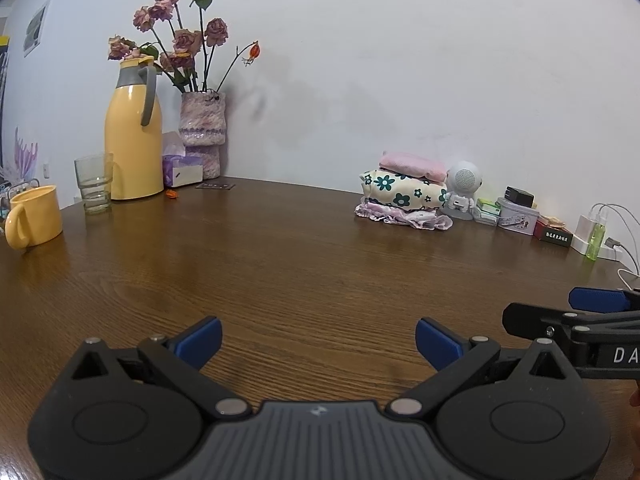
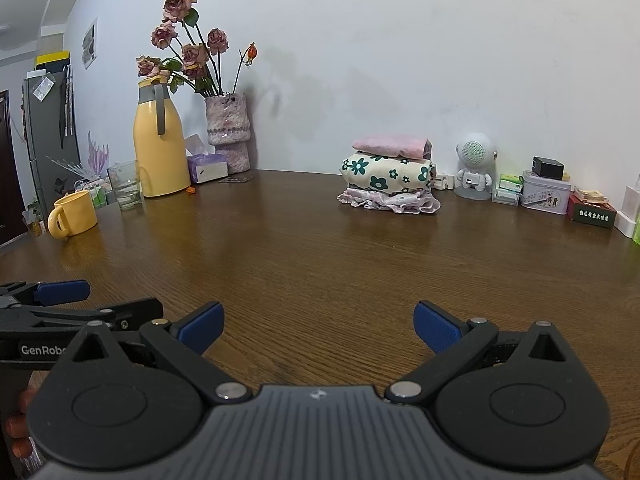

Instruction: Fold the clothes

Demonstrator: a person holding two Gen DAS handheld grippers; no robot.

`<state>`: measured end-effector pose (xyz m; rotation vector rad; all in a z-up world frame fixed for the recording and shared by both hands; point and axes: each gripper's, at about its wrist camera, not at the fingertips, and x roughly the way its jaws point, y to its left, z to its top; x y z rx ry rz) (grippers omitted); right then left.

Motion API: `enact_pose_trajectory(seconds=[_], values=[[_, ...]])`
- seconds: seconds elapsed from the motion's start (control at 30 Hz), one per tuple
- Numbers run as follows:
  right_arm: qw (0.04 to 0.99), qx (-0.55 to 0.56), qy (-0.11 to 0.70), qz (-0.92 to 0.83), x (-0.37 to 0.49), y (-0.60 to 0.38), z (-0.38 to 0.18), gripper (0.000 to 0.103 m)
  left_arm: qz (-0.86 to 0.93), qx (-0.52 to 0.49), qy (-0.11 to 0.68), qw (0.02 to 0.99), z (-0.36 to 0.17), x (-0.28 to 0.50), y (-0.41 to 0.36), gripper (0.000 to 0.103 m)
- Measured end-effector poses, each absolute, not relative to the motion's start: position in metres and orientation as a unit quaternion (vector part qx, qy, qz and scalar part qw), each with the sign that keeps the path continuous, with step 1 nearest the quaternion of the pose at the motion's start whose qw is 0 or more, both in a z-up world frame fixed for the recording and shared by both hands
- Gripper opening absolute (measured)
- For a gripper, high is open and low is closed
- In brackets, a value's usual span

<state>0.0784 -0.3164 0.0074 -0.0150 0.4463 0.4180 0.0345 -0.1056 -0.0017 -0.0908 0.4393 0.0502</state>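
white wall, brown table [image 2: 320, 248]. folded clothes [image 2: 388, 176] stacked three high at the far edge, against the wall. my left gripper [image 1: 318, 340] and right gripper [image 2: 318, 326]: fingers spread, empty. nothing unfolded in view; i judge folding done.

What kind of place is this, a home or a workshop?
Most likely a home, at a dining table. Household things stand along the wall: a yellow thermos jug, a vase of dried roses and a stack of folded clothes.
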Motion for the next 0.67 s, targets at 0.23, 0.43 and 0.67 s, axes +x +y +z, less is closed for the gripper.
enact_pose_trajectory(seconds=[0.23,0.43,0.67], values=[[0.953,-0.007,0.222,0.205,0.0790,-0.3166,0.0068,0.103,0.025,-0.045,0.218,0.975,-0.0032,0.0335,-0.1046,0.103],[0.953,-0.007,0.223,0.206,0.0797,-0.3175,0.0060,0.103,0.025,-0.040,0.217,0.975,-0.0035,0.0322,-0.1065,0.103],[0.953,-0.007,0.225,0.205,0.0809,-0.3177,0.0058,0.103,0.017,-0.043,0.214,0.976,-0.0044,0.0299,-0.1078,0.103]])
